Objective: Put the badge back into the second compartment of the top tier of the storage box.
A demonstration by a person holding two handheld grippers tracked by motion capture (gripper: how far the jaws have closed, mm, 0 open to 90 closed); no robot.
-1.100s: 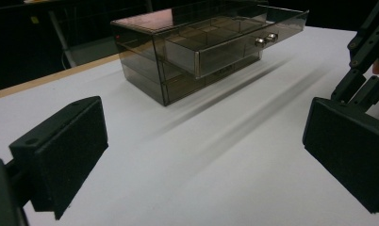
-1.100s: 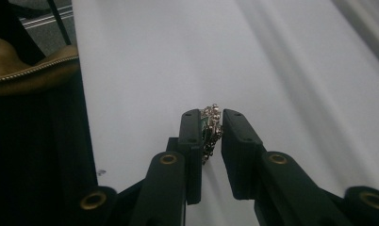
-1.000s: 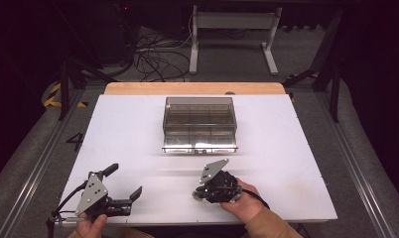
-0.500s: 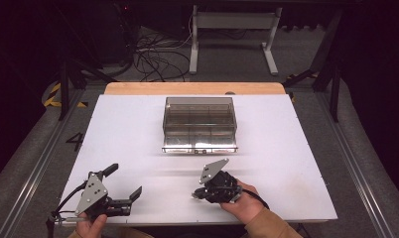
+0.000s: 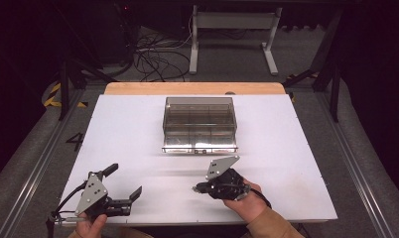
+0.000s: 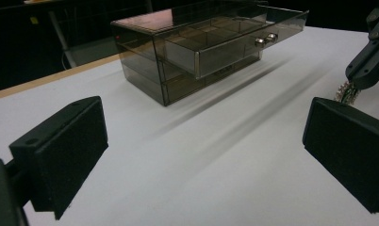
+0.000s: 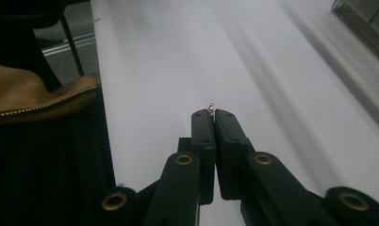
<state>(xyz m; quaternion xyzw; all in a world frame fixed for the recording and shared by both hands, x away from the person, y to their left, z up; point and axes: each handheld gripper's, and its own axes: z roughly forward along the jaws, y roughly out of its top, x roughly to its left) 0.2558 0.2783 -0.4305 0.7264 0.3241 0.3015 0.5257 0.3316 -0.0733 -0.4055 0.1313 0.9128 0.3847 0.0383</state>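
Your left gripper (image 5: 122, 182) rests wide open on the white table (image 5: 128, 129), while your right gripper (image 7: 211, 114) pinches what looks like a tiny metal piece (image 7: 210, 107).

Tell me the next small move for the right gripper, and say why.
Probably carry the right gripper forward toward the open top drawer of the clear drawer box. Its jaws are pressed together on a small metal item, the drawer is pulled out, and bare white table lies between them.

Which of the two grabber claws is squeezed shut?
The right gripper, pinching a tiny metal thing between its closed jaws. The left gripper has its jaws spread wide apart with nothing between them.
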